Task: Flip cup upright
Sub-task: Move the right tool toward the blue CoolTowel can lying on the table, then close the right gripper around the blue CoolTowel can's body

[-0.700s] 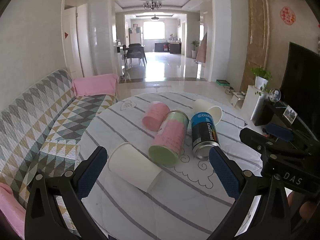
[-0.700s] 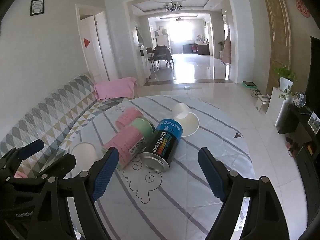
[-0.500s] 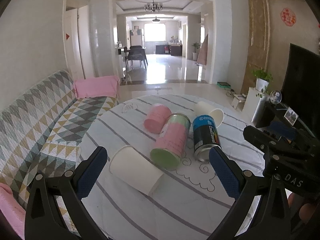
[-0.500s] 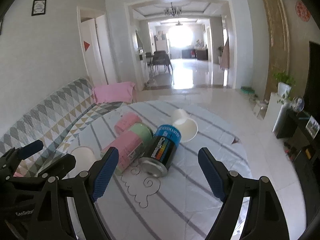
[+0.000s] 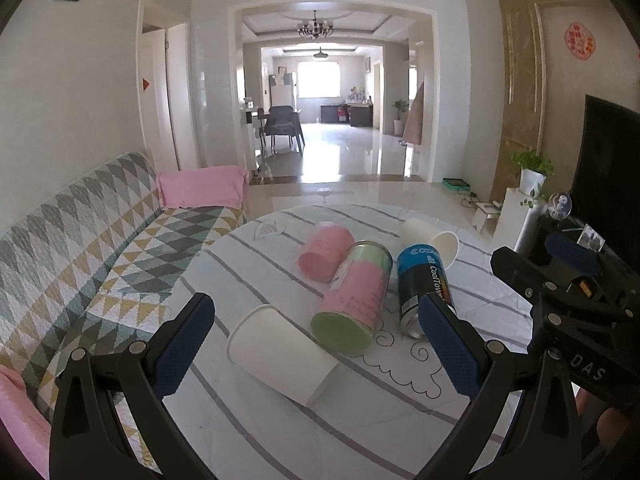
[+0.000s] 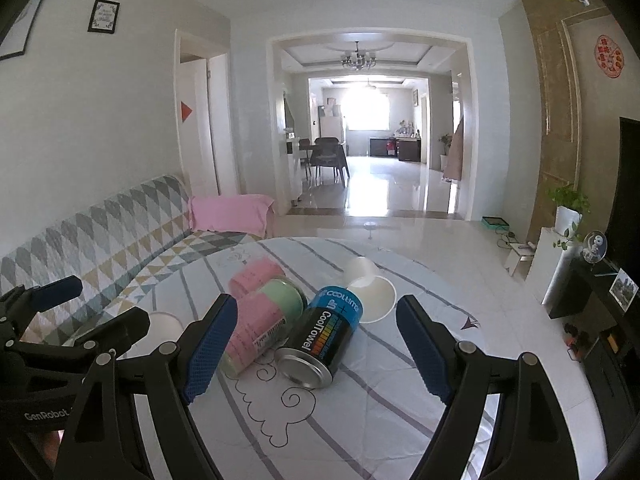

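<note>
Home living room: patterned sofa (image 5: pixel 80 248), television (image 5: pixel 612 168), chandelier (image 6: pixel 357 59).

Two white paper cups lie on their sides on the striped cloth: the near cup (image 5: pixel 282 356) with its base toward the sofa and mouth toward the right, the far cup (image 6: pixel 370 290) behind the blue can, mouth facing the cameras.

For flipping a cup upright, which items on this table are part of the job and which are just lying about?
Part of the job:
near white paper cup, on its side
far white paper cup, on its side
pink cup, on its side
left gripper and right gripper, both open

Lying about:
pink-and-green can
blue CoolTowel can
sofa
</note>
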Action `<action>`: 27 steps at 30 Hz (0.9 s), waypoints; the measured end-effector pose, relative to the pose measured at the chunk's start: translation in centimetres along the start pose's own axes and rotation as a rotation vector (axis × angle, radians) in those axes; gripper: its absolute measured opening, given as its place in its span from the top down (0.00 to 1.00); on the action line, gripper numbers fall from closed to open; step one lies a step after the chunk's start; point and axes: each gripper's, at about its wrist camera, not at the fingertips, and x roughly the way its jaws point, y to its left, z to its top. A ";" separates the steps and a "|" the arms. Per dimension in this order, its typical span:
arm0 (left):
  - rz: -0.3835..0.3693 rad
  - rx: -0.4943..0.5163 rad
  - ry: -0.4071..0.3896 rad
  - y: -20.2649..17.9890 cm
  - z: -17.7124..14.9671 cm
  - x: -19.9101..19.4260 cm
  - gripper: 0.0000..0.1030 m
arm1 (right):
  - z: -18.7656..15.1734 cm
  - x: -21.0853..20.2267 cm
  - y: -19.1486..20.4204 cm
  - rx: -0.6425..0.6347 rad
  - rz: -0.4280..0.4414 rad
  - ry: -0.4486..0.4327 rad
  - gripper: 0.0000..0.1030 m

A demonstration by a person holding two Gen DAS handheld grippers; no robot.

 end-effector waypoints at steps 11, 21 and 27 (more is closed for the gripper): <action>0.007 -0.004 0.017 0.2 -0.2 0.6 0.00 | 0.0 0.6 0.2 0.005 0.021 -0.013 0.19; 0.021 0.013 0.039 0.1 -0.2 1.5 0.00 | 0.4 1.5 -0.2 -0.039 0.020 0.033 0.19; 0.008 0.014 0.087 0.2 0.0 2.4 0.00 | 0.8 2.6 -1.8 0.000 0.061 0.070 0.19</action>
